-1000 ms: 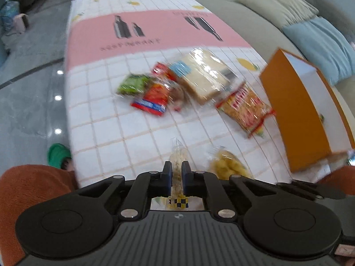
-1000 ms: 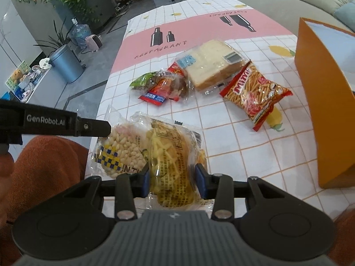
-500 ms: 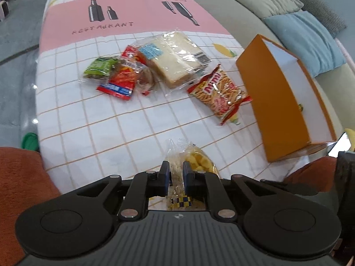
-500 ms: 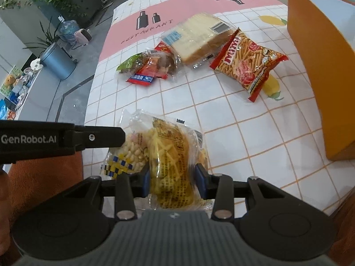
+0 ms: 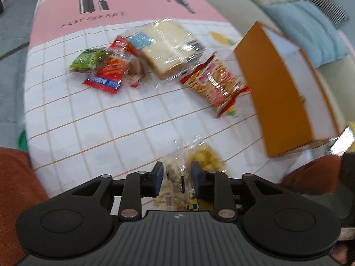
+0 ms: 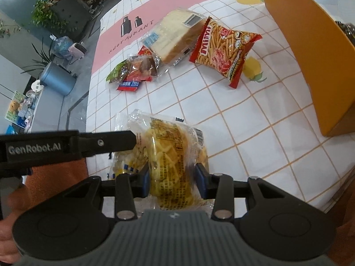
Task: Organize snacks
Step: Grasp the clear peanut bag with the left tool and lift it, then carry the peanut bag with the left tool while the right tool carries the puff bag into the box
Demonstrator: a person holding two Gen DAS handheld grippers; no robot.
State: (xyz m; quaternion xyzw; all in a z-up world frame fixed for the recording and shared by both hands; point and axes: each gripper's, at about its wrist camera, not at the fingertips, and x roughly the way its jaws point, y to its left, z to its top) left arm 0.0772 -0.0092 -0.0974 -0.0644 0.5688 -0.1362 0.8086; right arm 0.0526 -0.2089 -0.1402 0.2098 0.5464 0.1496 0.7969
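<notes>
My right gripper [image 6: 172, 174] is shut on a clear bag of yellow snacks [image 6: 172, 153] and holds it above the near table edge. My left gripper [image 5: 176, 173] has its jaws parted around the edge of a clear bag of pale puffed snacks [image 5: 175, 173], which also shows in the right wrist view [image 6: 131, 161]. The left gripper's finger [image 6: 106, 143] reaches in from the left there. A red bag of stick snacks [image 6: 224, 51], a bag of sliced bread [image 6: 175, 37] and small packets [image 6: 133, 71] lie further out. An orange box [image 5: 281, 95] stands open at the right.
The table carries a white checked cloth with a pink band [image 5: 124, 11]. A sofa with a blue cushion [image 5: 310, 26] lies beyond the box. A grey bin [image 6: 57, 79] and plants stand on the floor to the left.
My left gripper's jaws have opened from pinched tight on the puffed snack bag to spread around it. The right gripper has kept its hold and both views have swung a little.
</notes>
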